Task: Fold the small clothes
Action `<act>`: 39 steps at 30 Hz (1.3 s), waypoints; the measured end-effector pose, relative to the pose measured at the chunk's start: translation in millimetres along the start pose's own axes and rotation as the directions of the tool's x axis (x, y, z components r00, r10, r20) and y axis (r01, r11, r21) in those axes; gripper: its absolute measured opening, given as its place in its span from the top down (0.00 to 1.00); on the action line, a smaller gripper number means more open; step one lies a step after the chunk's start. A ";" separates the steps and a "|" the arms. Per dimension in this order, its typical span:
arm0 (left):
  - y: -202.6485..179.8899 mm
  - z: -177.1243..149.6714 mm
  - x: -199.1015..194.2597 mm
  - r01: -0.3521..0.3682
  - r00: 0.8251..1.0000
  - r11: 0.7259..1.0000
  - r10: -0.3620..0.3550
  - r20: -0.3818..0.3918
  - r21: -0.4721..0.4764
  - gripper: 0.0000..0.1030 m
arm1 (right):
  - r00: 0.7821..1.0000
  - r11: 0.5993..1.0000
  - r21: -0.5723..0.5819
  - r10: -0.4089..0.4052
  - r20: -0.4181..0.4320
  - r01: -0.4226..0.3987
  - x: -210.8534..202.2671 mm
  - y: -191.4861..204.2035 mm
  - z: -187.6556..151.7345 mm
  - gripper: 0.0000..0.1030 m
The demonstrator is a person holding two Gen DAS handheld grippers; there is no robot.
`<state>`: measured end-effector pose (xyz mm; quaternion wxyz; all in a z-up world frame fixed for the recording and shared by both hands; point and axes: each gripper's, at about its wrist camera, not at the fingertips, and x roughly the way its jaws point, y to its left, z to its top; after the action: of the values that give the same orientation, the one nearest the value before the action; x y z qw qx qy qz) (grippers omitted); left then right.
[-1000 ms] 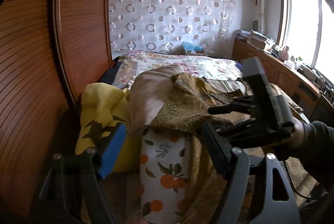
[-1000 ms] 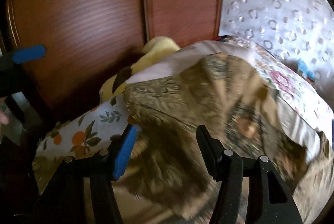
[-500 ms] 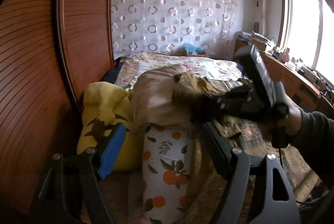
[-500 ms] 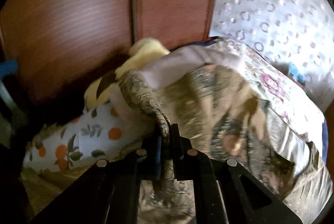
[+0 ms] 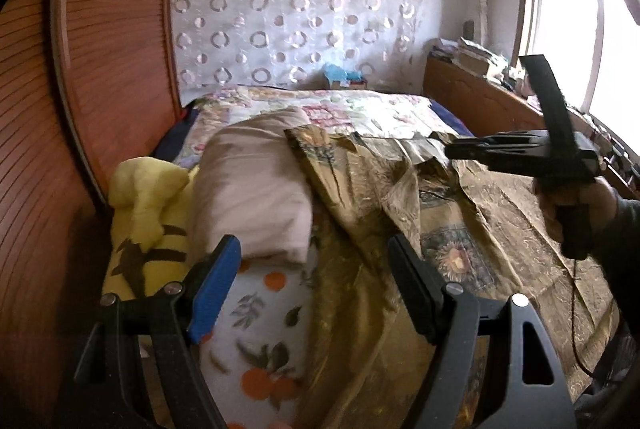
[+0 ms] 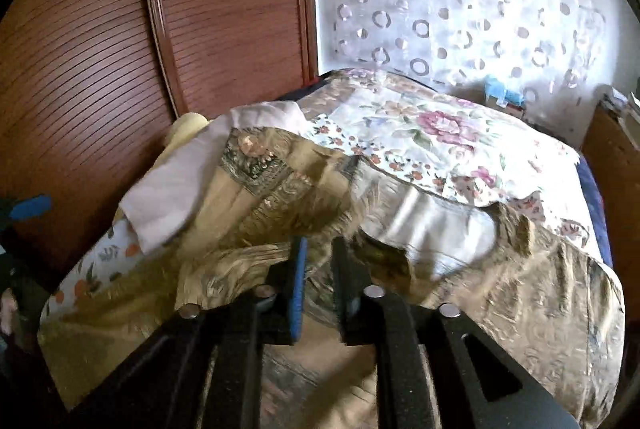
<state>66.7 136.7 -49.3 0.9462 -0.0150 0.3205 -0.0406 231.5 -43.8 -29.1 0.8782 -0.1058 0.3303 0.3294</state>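
A gold patterned cloth (image 5: 372,197) lies rumpled across the bed and also shows in the right wrist view (image 6: 280,197). My right gripper (image 6: 318,249) has its jaws close together on a fold of this cloth, held just above the bed; it shows from the side in the left wrist view (image 5: 450,149). My left gripper (image 5: 316,281) is open and empty, hovering over the near end of the bed, above an orange-print pillow (image 5: 256,341) and the cloth's edge.
A pale pink folded pillow (image 5: 252,189) and a yellow plush toy (image 5: 148,213) lie by the wooden wardrobe (image 5: 80,109) on the left. A floral bedspread (image 6: 440,141) covers the far bed. A wooden ledge with clutter (image 5: 480,81) runs under the window.
My right gripper closed on the gold cloth's fold and pulled it to the right, away from the pillows, uncovering the pink pillow. The left gripper stayed open, nearly still.
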 end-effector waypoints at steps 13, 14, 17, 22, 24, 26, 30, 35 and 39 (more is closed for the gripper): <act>-6.0 26.4 86.1 -0.014 0.990 1.000 0.011 -0.138 -0.022 0.26 | 0.981 0.987 0.018 -0.155 -0.120 0.158 -24.2 -53.2 -59.8 0.46; -5.2 26.6 90.3 -0.004 0.989 1.000 0.000 -0.145 -0.030 0.26 | 0.979 0.986 0.030 -0.159 -0.127 0.164 -25.3 -57.2 -63.9 0.46; -3.5 29.2 102.7 0.008 0.987 0.999 -0.016 -0.159 -0.050 0.27 | 0.975 0.983 0.051 -0.170 -0.145 0.179 -32.8 -64.1 -68.9 0.46; -3.6 37.4 119.7 0.029 0.983 0.998 -0.040 -0.181 -0.064 0.48 | 0.976 0.982 0.057 -0.168 -0.141 0.178 -36.2 -62.3 -76.0 0.46; -2.8 40.5 128.0 0.014 0.981 0.998 -0.024 -0.192 -0.056 0.54 | 0.980 0.983 0.088 -0.149 -0.133 0.161 -37.8 -64.7 -78.2 0.46; -2.7 43.6 135.6 0.012 0.978 0.998 -0.024 -0.207 -0.059 0.56 | 0.979 0.983 0.085 -0.153 -0.132 0.165 -39.0 -63.4 -78.4 0.46; -1.9 48.7 145.7 0.019 0.975 0.996 -0.037 -0.220 -0.083 0.63 | 0.979 0.982 0.082 -0.158 -0.132 0.170 -35.5 -69.9 -82.1 0.46; 6.3 49.9 159.0 0.020 0.968 0.992 -0.050 -0.245 -0.126 0.74 | 0.979 0.982 0.083 -0.158 -0.132 0.170 -34.6 -72.9 -82.9 0.45; 9.3 48.7 161.6 0.045 0.967 0.990 -0.076 -0.245 -0.130 0.94 | 0.979 0.982 0.086 -0.153 -0.134 0.166 -34.3 -74.3 -82.6 0.45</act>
<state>224.8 132.1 -108.9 0.8941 -0.0783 0.4380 -0.0510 218.1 -151.0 -71.9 0.8832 -0.1099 0.3914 0.2340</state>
